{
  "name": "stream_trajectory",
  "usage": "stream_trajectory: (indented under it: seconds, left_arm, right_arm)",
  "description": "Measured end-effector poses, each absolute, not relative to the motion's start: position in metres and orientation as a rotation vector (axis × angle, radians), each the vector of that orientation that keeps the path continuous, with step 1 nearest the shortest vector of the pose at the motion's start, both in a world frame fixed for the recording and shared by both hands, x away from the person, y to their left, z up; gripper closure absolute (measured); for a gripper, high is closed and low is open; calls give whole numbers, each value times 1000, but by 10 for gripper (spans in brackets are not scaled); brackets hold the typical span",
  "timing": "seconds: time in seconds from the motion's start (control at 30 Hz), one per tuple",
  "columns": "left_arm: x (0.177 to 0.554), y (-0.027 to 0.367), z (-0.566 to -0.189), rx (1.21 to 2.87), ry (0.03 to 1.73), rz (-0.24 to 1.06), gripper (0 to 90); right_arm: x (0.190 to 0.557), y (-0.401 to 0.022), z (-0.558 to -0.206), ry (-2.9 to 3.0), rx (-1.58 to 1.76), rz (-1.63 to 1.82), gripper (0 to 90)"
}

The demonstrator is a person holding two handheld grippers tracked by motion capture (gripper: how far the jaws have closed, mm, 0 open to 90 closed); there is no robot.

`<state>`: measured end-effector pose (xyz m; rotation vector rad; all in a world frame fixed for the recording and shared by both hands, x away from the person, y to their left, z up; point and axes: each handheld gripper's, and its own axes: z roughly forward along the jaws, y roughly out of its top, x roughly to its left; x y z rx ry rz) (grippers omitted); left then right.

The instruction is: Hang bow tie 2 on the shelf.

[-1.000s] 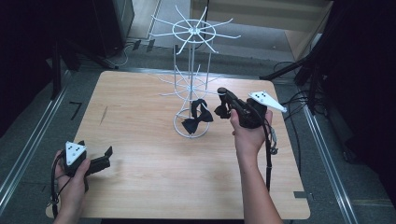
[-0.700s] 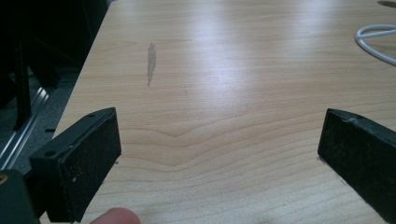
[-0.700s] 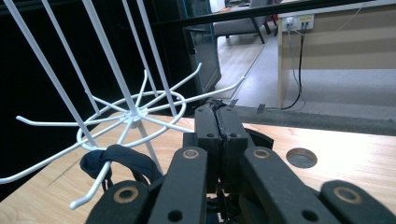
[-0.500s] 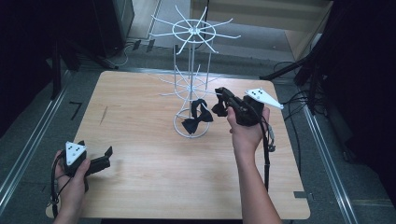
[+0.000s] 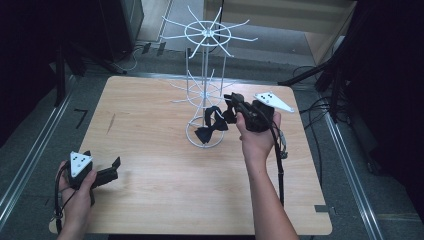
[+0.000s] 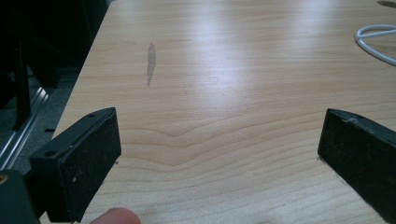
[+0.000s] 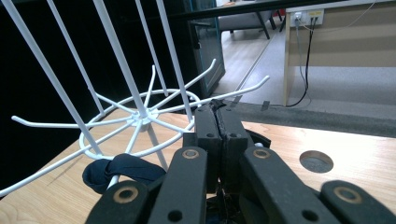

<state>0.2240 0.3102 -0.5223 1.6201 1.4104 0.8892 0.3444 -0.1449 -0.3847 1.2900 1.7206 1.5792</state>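
The right gripper [image 5: 231,107] is clenched on a black bow tie [image 5: 211,125] (strap pinched) beside the white wire rack [image 5: 206,80], hanging it. Next, hook the strap over a prong. The left gripper [image 5: 112,172] rests released, near left.

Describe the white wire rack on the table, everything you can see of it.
The white wire rack looks like thin painted metal. It stands upright toward the far middle of the wooden table on a ring-shaped base. A slim central pole carries two tiers of spokes with upturned tips, a wide wheel on top and a smaller one lower down. A dark bow tie hangs at the pole above the base. The right claw, shut on dark fabric, sits close beside the lower tier.
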Motion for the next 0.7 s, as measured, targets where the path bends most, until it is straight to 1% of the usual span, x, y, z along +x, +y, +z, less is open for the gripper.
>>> stream_trajectory:
  seconds: [0.7]
  left_arm:
    - [224, 310, -522, 1617, 1411, 892, 0]
  right_arm:
    - [354, -124, -388, 1787, 1254, 1582, 900]
